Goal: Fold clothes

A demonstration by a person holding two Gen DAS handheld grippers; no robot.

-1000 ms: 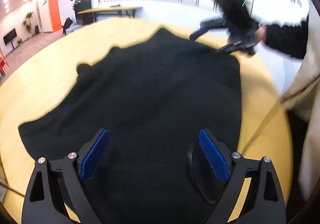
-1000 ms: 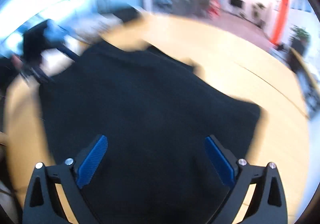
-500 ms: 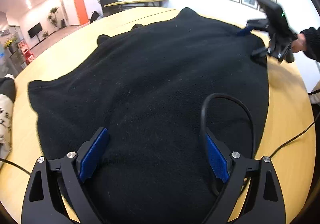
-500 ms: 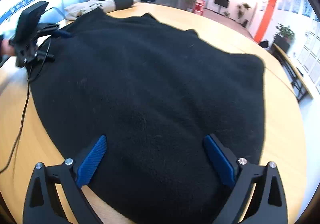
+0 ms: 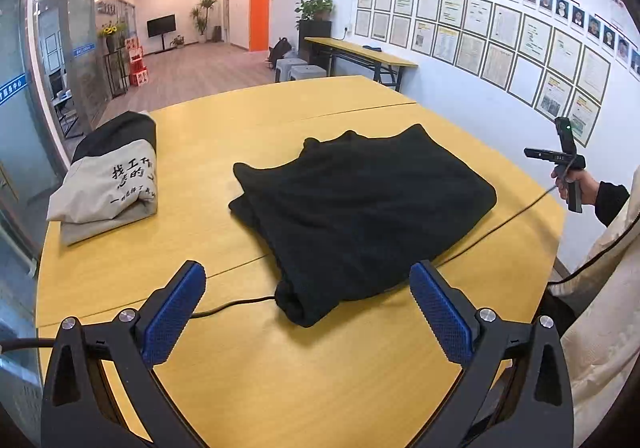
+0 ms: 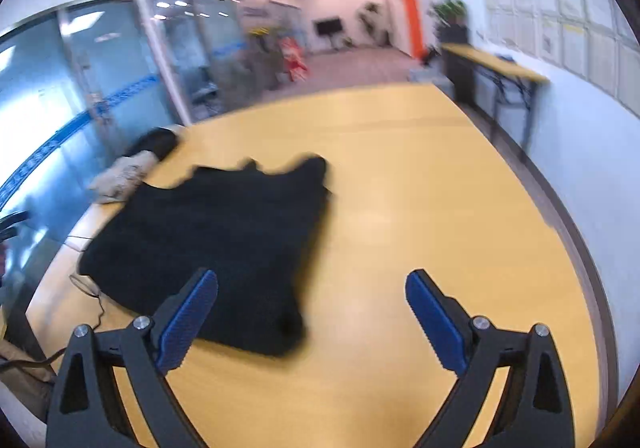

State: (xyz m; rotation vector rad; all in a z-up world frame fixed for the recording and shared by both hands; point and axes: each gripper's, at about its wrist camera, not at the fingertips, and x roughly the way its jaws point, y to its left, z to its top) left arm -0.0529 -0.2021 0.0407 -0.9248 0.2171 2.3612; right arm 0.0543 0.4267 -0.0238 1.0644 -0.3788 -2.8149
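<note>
Black garment (image 5: 360,204) now farther, folded.

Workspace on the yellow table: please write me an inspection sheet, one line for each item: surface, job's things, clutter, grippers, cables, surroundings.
Surface: yellow wooden table, a seam across it.
Job's things: black garment lies folded on the table, layered edges visible at its left side; grey and black folded garment with printed characters lies apart from it, to the left.
Clutter: nothing seen.
Grippers: left gripper open, above the table, holding nothing; right gripper open, holding nothing, its view blurred.
Cables: one black cable runs under the black garment's near corner; another cable leads toward the person's right hand.
Surroundings: office hall, framed papers on the wall, side table, potted plants.
</note>
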